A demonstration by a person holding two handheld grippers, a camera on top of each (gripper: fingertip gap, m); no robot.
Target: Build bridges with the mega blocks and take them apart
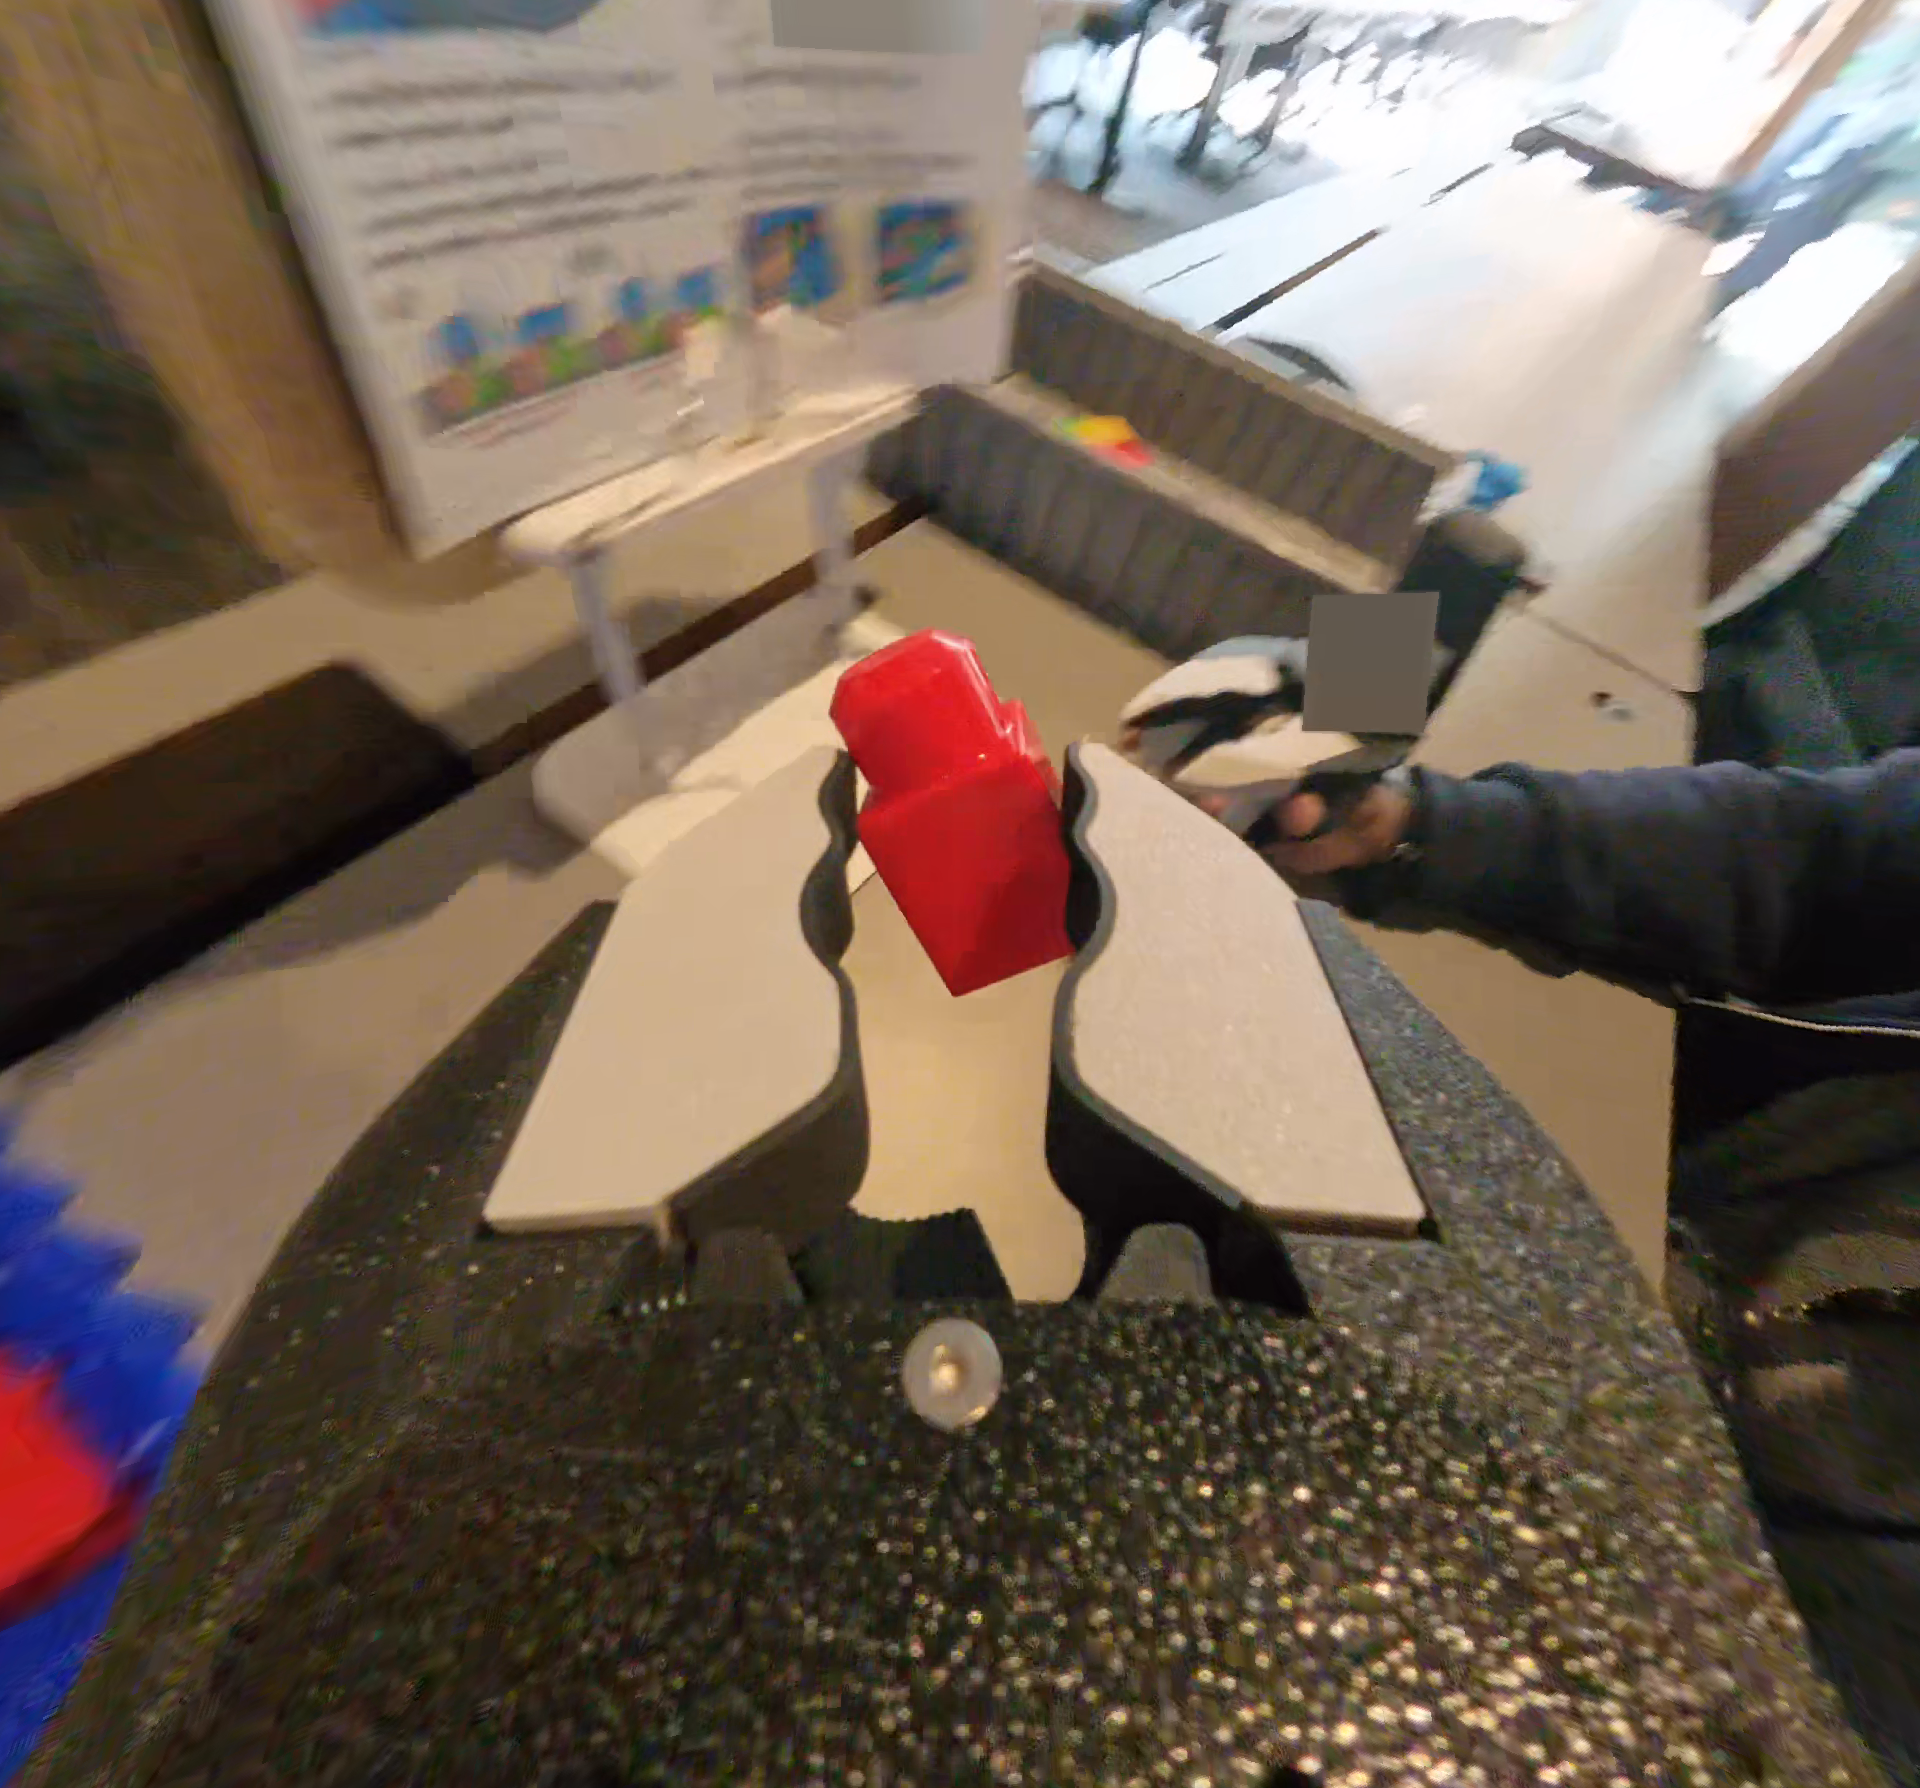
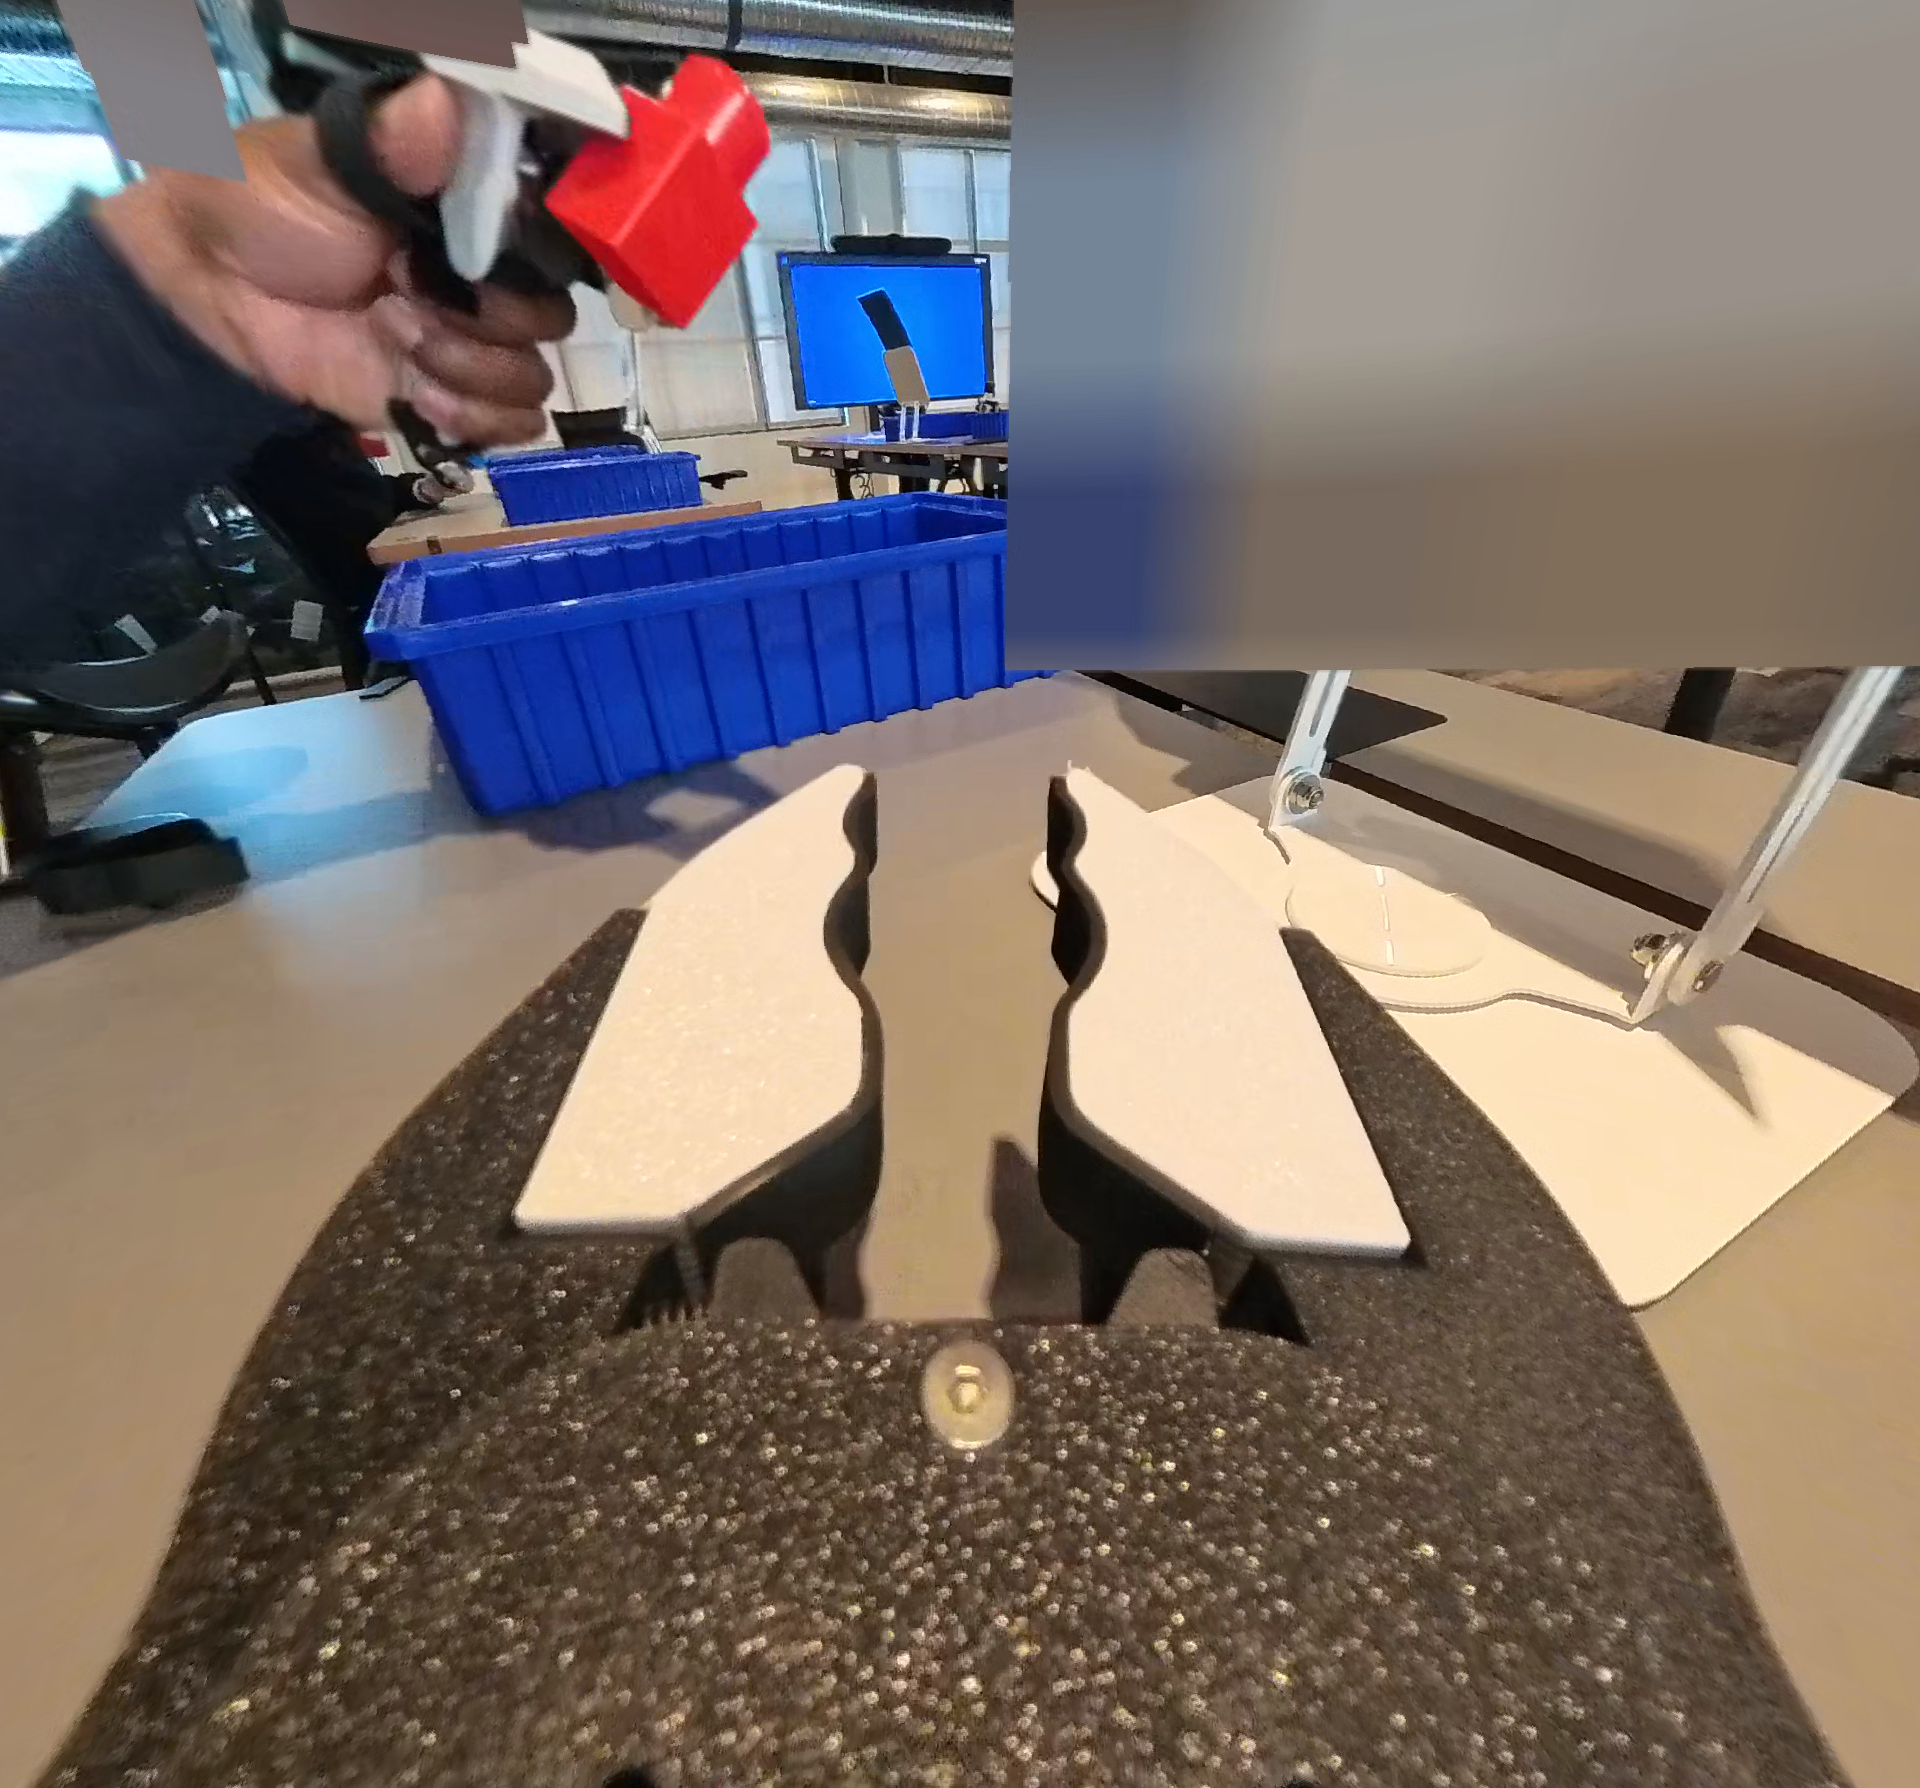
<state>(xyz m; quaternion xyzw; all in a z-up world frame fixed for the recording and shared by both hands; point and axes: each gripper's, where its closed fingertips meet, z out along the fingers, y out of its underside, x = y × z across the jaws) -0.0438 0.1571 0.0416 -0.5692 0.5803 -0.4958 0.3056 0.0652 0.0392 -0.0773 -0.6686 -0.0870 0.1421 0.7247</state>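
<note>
Right now your left gripper [image 1: 961, 803] is raised off the table [image 1: 343, 990], its fingers clamped on a red block [image 1: 956, 834] that sits tilted between the tips, single stud pointing up and away. Your right gripper [image 2: 961, 803] hovers low over the table with fingers parted around nothing, a blue bin [image 2: 686, 637] ahead to its left, a white stand base [image 2: 1621, 1115] to its right.

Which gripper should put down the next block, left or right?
Left, probably. The left gripper already holds the red block between its fingers, up in the air. The right gripper is open and empty above the table.
</note>
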